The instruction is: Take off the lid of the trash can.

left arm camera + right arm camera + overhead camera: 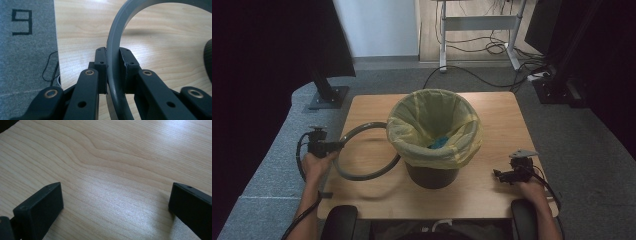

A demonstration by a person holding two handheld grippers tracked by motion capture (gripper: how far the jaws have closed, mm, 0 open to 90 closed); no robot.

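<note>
- A grey ring [364,152] is clamped in the left tool [334,146] near the left edge of the desk [492,125]; in the left gripper view the ring's band [113,57] is seen pressed between both pads [101,63].
- The ring is held roughly level over the left half of the desk, its far right side reaching to the bin [434,135]; whether it touches the bin cannot be told.
- The bin is placed near the middle of the desk, upright, and lined with a yellow bag [412,122] folded over its rim. Something blue [439,142] is seen inside, at the bottom.
- The right tool [499,175] is held near the front right corner of the desk, well apart from the bin. Its jaws are spread wide in the right gripper view, with bare wood between them and nothing gripped.
- The left hand [317,165] is seen at the left edge of the desk, the right hand [529,189] at the front right.
</note>
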